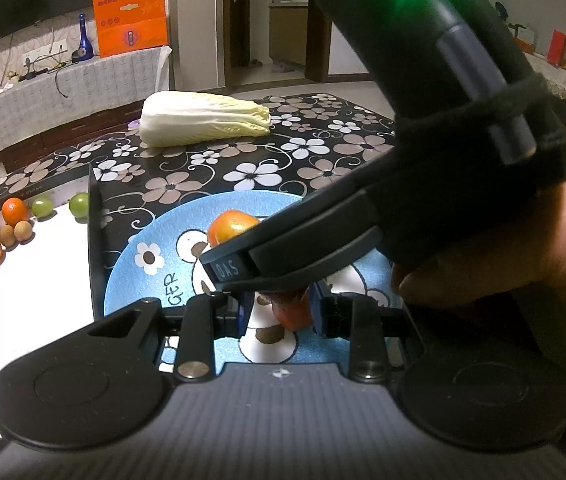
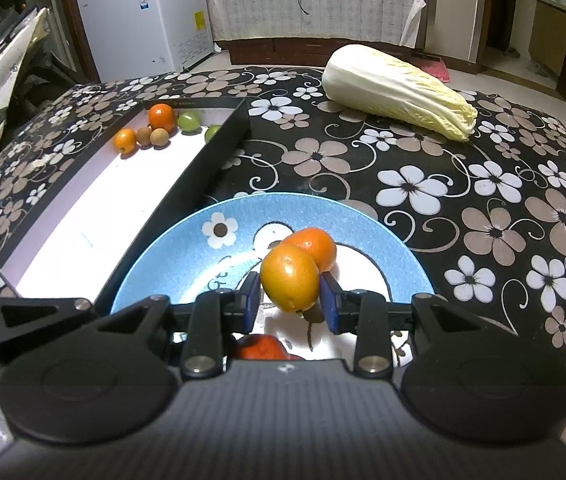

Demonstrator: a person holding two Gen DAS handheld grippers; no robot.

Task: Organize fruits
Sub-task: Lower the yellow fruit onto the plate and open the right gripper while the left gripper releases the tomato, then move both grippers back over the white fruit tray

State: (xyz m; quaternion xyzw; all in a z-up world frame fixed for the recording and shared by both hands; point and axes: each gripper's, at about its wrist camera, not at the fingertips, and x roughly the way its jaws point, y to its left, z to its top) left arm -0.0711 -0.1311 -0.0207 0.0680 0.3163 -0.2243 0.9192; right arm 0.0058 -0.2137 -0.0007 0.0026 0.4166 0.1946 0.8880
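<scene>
A blue plate point(image 2: 171, 256) with a bear print sits on the flowered table, next to a black-rimmed white tray point(image 2: 83, 216). My right gripper point(image 2: 290, 294) is shut on a yellow-orange kumquat point(image 2: 289, 276) above the plate; a small orange point(image 2: 315, 246) lies just behind it. My left gripper point(image 1: 279, 312) is shut on a red-orange fruit point(image 1: 293, 312) over the plate point(image 1: 139, 276); the right gripper's body point(image 1: 383, 220) crosses above and hides part of it. That red fruit also shows low in the right wrist view point(image 2: 261, 348). The tray point(image 1: 23, 300) holds several small fruits point(image 2: 155, 128).
A napa cabbage point(image 2: 395, 88) lies at the table's far side, also in the left wrist view point(image 1: 203, 118). Oranges, green grapes and longans cluster in the tray's far corner point(image 1: 15, 220). A freezer point(image 2: 143, 20) and a covered cabinet point(image 2: 315, 4) stand beyond.
</scene>
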